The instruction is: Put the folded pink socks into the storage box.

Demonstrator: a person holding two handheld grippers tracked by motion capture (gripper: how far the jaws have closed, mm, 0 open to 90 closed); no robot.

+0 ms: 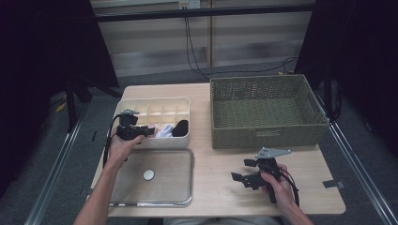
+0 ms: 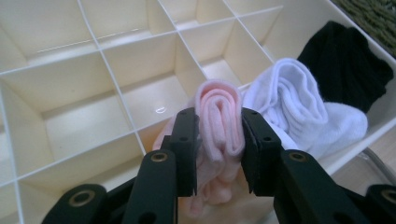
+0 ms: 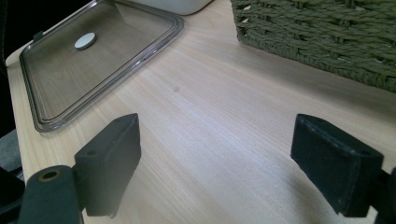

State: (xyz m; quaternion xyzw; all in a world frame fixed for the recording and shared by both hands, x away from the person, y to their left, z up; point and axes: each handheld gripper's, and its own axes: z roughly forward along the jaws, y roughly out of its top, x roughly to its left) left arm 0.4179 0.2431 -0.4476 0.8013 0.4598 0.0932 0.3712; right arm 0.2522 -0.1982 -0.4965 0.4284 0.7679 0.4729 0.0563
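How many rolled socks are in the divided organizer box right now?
3: a pink sock pinched between the left gripper jaws, a white sock beside it, a black sock next along. Dividers may hide more.

basket (image 1: 268,132): a pale strip sits on the front wall near the table's middle, its print too small to read
lid (image 1: 155,187): a plain round disc at its centre, no writing on it
divided box (image 2: 60,88): no lettering on its walls or dividers
table (image 3: 224,140): bare wood, no marks
readable text: none
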